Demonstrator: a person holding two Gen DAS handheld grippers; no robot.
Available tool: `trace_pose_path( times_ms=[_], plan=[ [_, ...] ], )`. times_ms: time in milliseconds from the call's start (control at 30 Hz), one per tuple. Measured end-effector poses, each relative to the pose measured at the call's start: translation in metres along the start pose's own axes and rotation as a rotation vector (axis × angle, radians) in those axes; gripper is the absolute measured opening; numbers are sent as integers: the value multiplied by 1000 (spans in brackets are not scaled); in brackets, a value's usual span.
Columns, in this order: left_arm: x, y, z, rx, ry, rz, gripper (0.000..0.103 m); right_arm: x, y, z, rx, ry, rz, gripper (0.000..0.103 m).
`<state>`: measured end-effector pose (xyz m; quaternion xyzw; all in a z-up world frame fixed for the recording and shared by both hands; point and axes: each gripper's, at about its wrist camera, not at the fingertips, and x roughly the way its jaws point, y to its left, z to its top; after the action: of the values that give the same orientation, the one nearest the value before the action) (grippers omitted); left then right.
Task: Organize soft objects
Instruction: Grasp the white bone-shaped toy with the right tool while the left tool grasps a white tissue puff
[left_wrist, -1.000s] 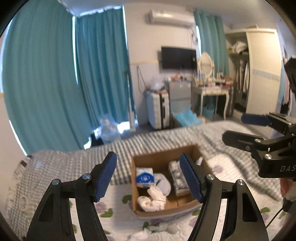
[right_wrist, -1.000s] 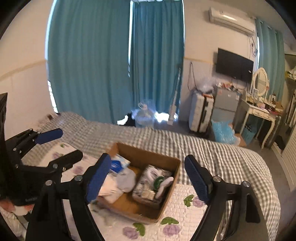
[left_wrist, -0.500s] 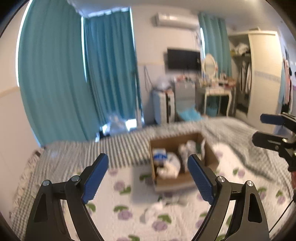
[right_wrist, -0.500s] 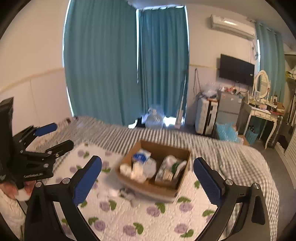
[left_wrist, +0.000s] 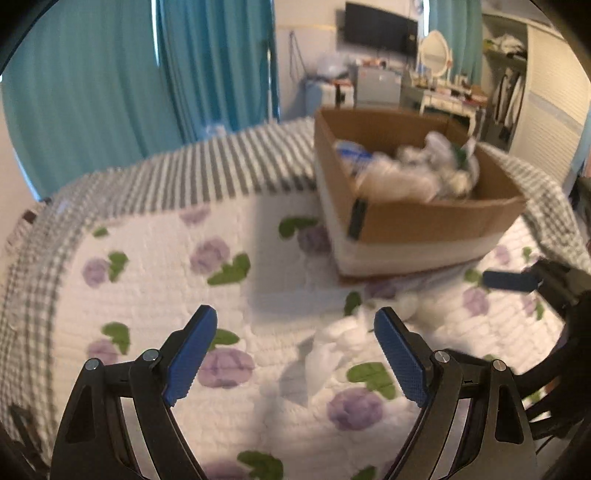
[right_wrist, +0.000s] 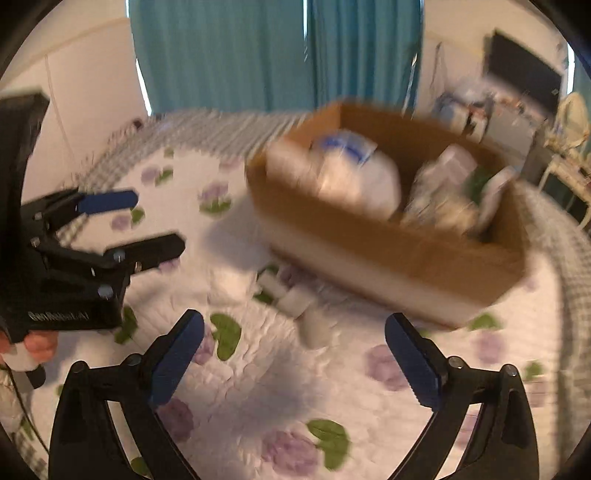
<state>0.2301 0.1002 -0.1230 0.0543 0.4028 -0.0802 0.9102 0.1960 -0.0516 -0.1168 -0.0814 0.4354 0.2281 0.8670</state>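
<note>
Soft white pieces lie loose on the flowered quilt of the bed, just ahead of my left claw and a little toward its right finger, with nothing between the 2 blue pads. My left claw is spread wide and holds nothing. In the right wrist view the same white bits lie ahead of my right claw, between its tips and the cardboard box, close to the box's near wall; the blur keeps me from telling how many pieces there are or what they are. My right claw is also spread wide and grips nothing.

The cardboard box sits on the quilt beyond the loose pieces, farther from both claws. It holds a heap of pale soft things, among them a white pack with blue print at its left end. In the left wrist view my right claw shows at the right edge, just beside the loose pieces and below the box. In the right wrist view my left claw shows at the left, well apart from the box, over the quilt. Teal curtains hang behind the bed.
</note>
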Motion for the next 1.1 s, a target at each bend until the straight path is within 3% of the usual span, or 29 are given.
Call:
trace_pose_path(
  times_ms=[100,233,300,400,500,633,767,833,867,900,967,1100],
  plan=[
    [18,8,-5,2,23,3,88,39,-2,-4,-14,52,15,74],
    [32,9,-10,21,50,-4,88,66,-10,-3,-15,58,36,62],
    [36,9,-14,13,73,-22,88,66,-12,1,-19,48,23,38],
    [37,0,-20,41,93,-28,88,57,-21,1,8,38,58,34],
    [34,-10,-24,32,117,-120,88,46,-26,-2,16,38,50,34],
    [35,-26,-32,12,158,-168,88,16,-35,-8,42,1,36,34],
    [37,-48,-40,54,167,-122,86,-6,-45,-15,41,-17,8,34],
    [34,-54,-40,62,157,-147,86,-12,-50,-19,50,-19,3,34],
    [34,-56,-41,57,155,-176,82,-14,-54,-22,58,-20,0,34],
    [34,-57,-42,52,159,-183,67,-14,-56,-23,64,-17,-2,34],
    [35,-60,-46,59,175,-186,49,-11,-62,-26,78,-11,-9,34],
    [29,-70,-52,90,161,-188,35,-6,-68,-30,101,8,-23,34]
  ],
)
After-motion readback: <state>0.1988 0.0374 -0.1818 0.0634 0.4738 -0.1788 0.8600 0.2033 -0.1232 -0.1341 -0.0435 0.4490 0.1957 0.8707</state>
